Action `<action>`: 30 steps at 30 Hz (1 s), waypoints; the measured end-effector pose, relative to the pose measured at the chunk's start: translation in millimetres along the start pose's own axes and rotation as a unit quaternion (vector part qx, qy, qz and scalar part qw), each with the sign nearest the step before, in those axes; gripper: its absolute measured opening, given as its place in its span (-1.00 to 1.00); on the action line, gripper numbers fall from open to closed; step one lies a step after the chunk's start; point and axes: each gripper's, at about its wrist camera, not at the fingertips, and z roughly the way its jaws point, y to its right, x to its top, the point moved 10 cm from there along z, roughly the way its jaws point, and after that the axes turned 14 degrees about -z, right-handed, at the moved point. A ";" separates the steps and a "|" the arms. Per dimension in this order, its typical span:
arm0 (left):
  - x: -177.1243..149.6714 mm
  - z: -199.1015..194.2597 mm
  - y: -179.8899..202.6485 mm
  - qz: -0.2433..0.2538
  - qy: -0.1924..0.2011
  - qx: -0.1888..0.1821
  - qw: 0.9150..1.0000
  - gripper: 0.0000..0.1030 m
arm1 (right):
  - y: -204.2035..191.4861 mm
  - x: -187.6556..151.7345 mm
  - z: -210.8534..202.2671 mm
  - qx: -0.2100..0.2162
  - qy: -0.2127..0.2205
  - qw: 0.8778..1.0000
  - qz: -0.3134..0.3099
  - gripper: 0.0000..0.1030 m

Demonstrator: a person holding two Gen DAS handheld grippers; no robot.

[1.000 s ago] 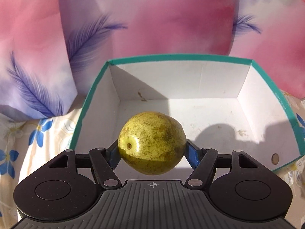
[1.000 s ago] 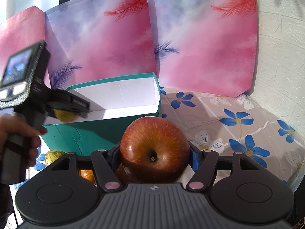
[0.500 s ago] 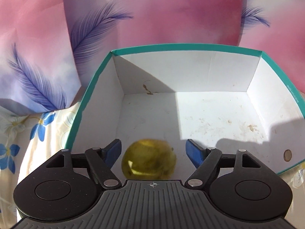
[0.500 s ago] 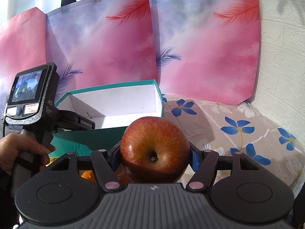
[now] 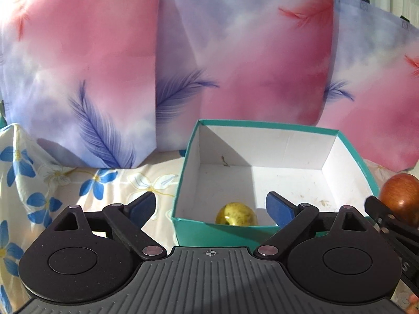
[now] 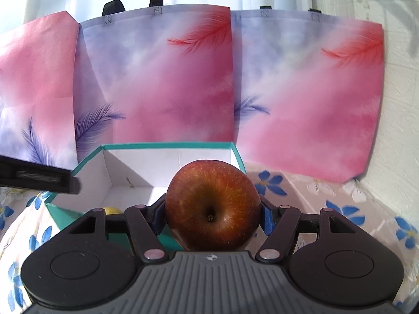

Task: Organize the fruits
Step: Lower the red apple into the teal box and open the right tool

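Three pink-and-lilac feather-print bags point(image 6: 162, 78) stand across the back, from nine to three o'clock in both views. A cloth point(image 5: 52, 183) with blue flowers covers the surface below them. On it sits a teal box point(image 5: 262, 231) with a white inside, open at the top, at about five o'clock from the middle of the left wrist view. A yellow-green pear point(image 5: 237, 216) lies on the box floor against its near wall. The left gripper point(image 5: 210, 206) is over the near edge of the box, its jaws opening wide with nothing between the pads. The right gripper point(image 6: 212, 213) clamps a red apple point(image 6: 212, 206) by its sides, in front of the box at six o'clock.
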 end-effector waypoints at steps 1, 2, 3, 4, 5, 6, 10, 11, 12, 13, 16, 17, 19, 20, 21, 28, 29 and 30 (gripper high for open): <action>1.3 -3.4 -1.9 -0.001 0.001 0.001 1.000 0.85 | -1.6 2.4 6.6 -0.002 0.003 1.000 -0.003 0.31; 2.6 -6.4 -4.8 -0.003 0.004 0.003 1.000 0.85 | -3.2 4.7 15.0 -0.005 0.005 1.000 -0.005 0.31; 3.6 -7.3 -7.0 -0.004 0.006 0.006 1.000 0.85 | -4.8 5.8 21.8 -0.009 0.006 1.000 -0.006 0.31; 3.9 -7.3 -9.3 -0.005 0.005 0.010 1.000 0.85 | -6.7 5.6 29.5 -0.011 0.007 1.000 -0.010 0.31; 3.9 -7.0 -11.6 -0.005 0.005 0.014 1.000 0.85 | -9.2 4.2 37.2 -0.012 0.005 1.000 -0.014 0.31; 3.1 -7.2 -14.8 -0.007 0.004 0.017 1.000 0.85 | -10.6 2.1 44.5 -0.011 -0.001 1.000 -0.013 0.31; 0.6 -3.7 -22.7 -0.010 -0.003 0.029 1.000 0.84 | -12.6 0.6 63.6 -0.025 -0.009 0.999 -0.026 0.30; 0.3 -3.1 -23.1 -0.011 -0.005 0.029 1.000 0.85 | -13.4 -0.2 67.1 -0.025 -0.012 0.999 -0.030 0.30; -0.4 -3.0 -23.5 -0.012 -0.006 0.028 1.000 0.85 | -13.6 -2.2 70.8 -0.025 -0.018 0.999 -0.033 0.30; -0.6 -3.0 -23.2 -0.012 -0.006 0.028 1.000 0.85 | -13.5 -4.8 75.0 -0.023 -0.027 0.999 -0.032 0.30; -1.9 -2.7 -21.9 -0.008 -0.008 0.027 1.000 0.85 | -14.8 -14.4 86.4 -0.022 -0.058 0.997 -0.037 0.31; -2.5 -2.3 -21.4 -0.007 -0.009 0.027 1.000 0.85 | -15.6 -14.7 86.7 -0.021 -0.058 0.997 -0.037 0.31; -4.3 -1.4 -20.6 -0.007 -0.014 0.026 1.000 0.85 | -16.7 -14.4 88.9 -0.021 -0.066 0.997 -0.041 0.31; -5.0 -1.3 -20.0 -0.007 -0.016 0.024 1.000 0.85 | -16.8 -14.1 89.9 -0.021 -0.070 0.996 -0.045 0.31; -5.6 -1.0 -19.3 -0.006 -0.017 0.024 1.000 0.85 | -17.1 -13.5 90.8 -0.020 -0.073 0.996 -0.047 0.31; -8.9 -3.8 -17.6 0.002 -0.020 0.024 1.000 0.85 | -17.4 -12.8 94.6 -0.010 -0.095 0.994 -0.058 0.31; -8.9 -4.4 -17.7 0.003 -0.019 0.024 1.000 0.85 | -17.1 -12.2 93.6 -0.011 -0.093 0.994 -0.059 0.31; -9.4 -4.5 -17.9 0.004 -0.019 0.026 0.999 0.85 | -16.3 -11.4 92.3 -0.012 -0.090 0.994 -0.060 0.31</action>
